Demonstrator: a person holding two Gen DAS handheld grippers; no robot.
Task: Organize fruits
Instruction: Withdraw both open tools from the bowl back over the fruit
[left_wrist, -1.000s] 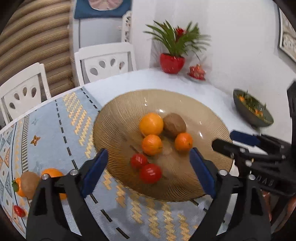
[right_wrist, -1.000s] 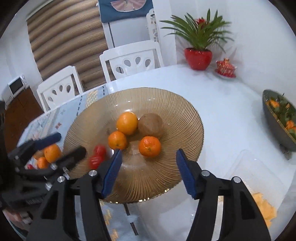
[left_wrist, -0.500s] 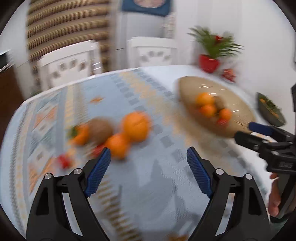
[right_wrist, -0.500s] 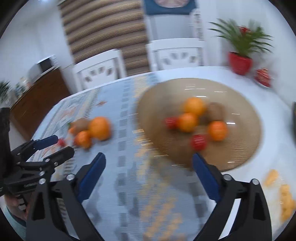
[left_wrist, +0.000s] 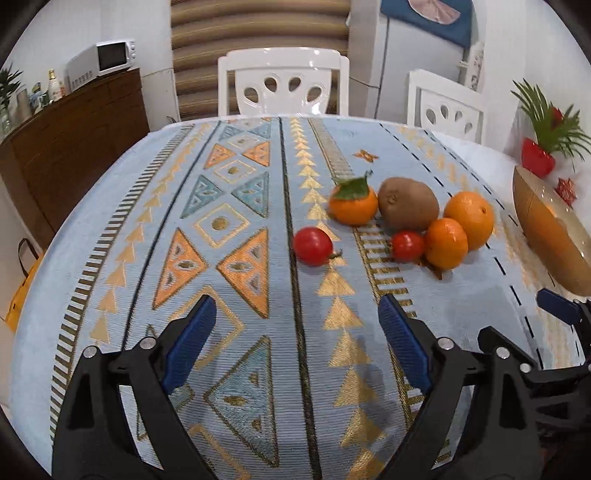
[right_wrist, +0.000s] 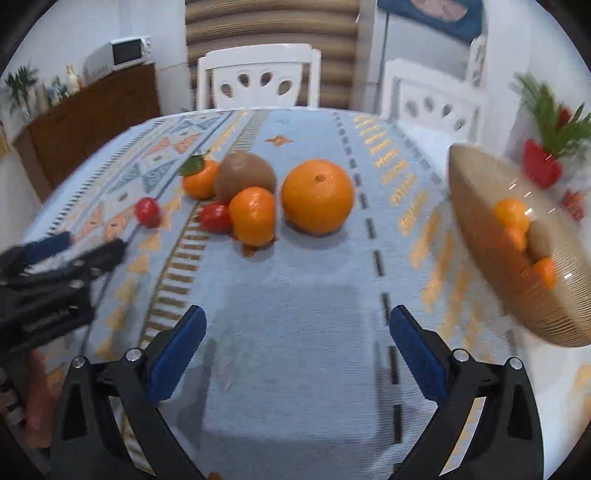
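Observation:
Loose fruit lies on the patterned blue tablecloth (left_wrist: 236, 258): a leafed mandarin (left_wrist: 352, 205), a kiwi (left_wrist: 408, 208), a large orange (left_wrist: 469, 219), a small orange (left_wrist: 445, 242) and two tomatoes (left_wrist: 312, 245) (left_wrist: 407, 245). In the right wrist view the large orange (right_wrist: 317, 195) and small orange (right_wrist: 252, 215) lie ahead. My left gripper (left_wrist: 295, 341) is open and empty, short of the nearer tomato. My right gripper (right_wrist: 297, 349) is open and empty. The ribbed amber bowl (right_wrist: 476, 206) at the right holds several fruits.
White chairs (left_wrist: 282, 86) stand behind the table. A wooden sideboard (left_wrist: 70, 147) with a microwave is at the left. A red potted plant (left_wrist: 539, 147) stands beyond the bowl. The left gripper shows at the left of the right wrist view (right_wrist: 70, 254).
Both grippers have swung left, away from the bowl, and now face the loose fruit on the cloth. Both stayed open and empty.

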